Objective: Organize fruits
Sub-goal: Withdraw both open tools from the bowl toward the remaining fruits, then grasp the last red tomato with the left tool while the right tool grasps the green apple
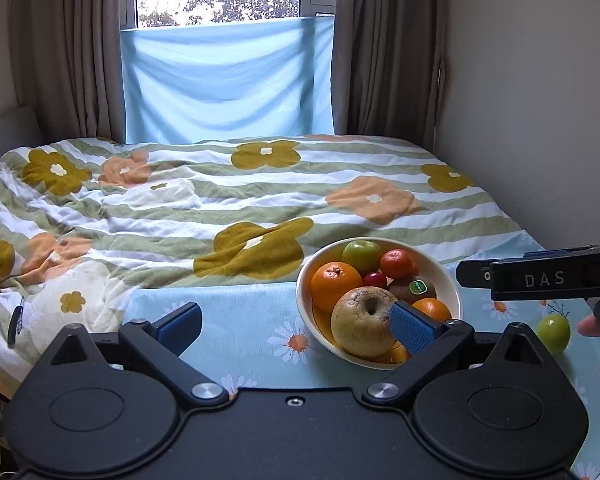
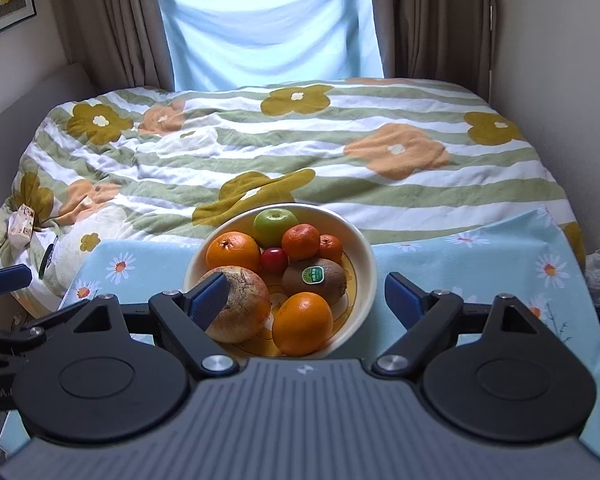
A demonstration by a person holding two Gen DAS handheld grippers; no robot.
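Fruits fill a cream bowl [image 2: 364,240] on a daisy-print tablecloth [image 2: 480,264]. The right gripper [image 2: 304,300] hovers spread wide and empty just near of the bowl, its left pad overlapping a blotchy pear-like fruit [image 2: 244,308] in the picture; contact cannot be told. The left gripper [image 1: 296,320] is likewise open and empty, lower left of the bowl, its right pad before the same fruit.

In the bowl, from near to far: an orange [image 2: 302,323], a stickered kiwi [image 2: 314,282], a small red fruit [image 2: 274,260], a larger orange [image 2: 233,251], two mandarins [image 2: 300,242] and a green apple [image 2: 275,225].

One small green fruit [image 1: 554,334] lies loose on the cloth, right of the bowl and well apart from it, seen only in the left wrist view. It is probably what remains to be gathered, and the right gripper is nearer to it.

Open cloth lies left and right of the bowl. The table's far edge meets a flowered duvet [image 2: 260,148], so a fruit pushed far could roll off.
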